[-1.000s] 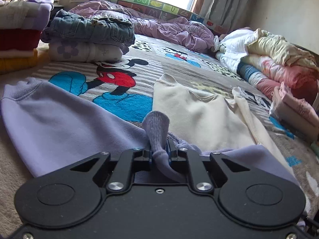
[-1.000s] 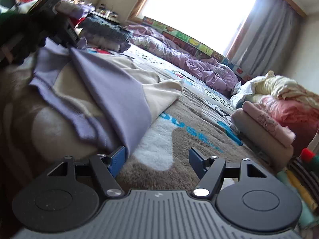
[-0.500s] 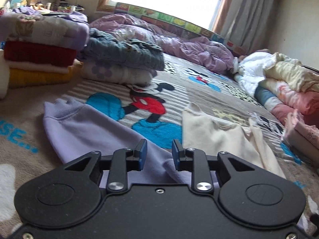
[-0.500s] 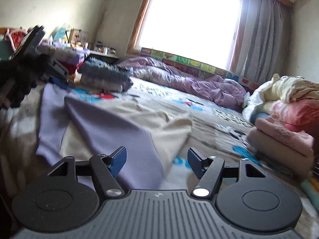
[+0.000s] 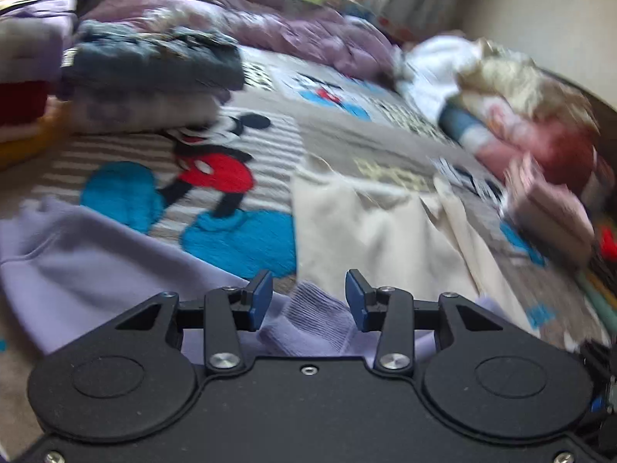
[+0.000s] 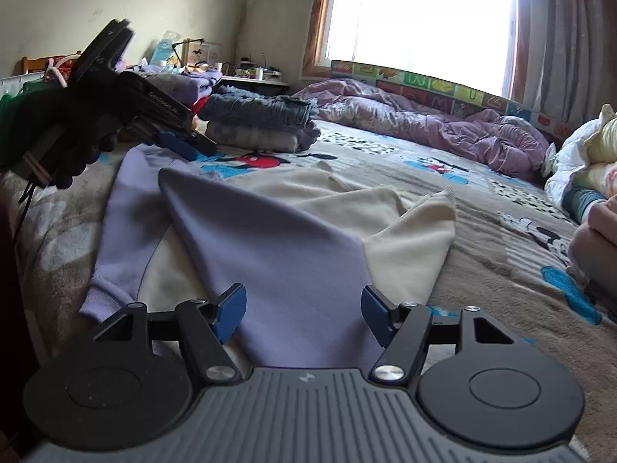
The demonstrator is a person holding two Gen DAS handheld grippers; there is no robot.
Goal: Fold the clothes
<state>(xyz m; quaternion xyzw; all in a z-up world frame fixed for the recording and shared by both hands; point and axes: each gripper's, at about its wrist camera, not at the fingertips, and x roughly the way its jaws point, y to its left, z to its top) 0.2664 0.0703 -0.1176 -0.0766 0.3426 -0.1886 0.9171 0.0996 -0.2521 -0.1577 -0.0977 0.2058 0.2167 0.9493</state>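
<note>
The sweatshirt (image 6: 270, 247) lies on the bed (image 6: 482, 231); folded clothes (image 6: 258, 119) are stacked behind it, the duvet (image 6: 443, 127) further right.

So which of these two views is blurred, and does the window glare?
Left wrist view: motion blur smears the folded piles and cream top; the left gripper stays sharp. Right wrist view: crisp, but the window is blown out white.
</note>
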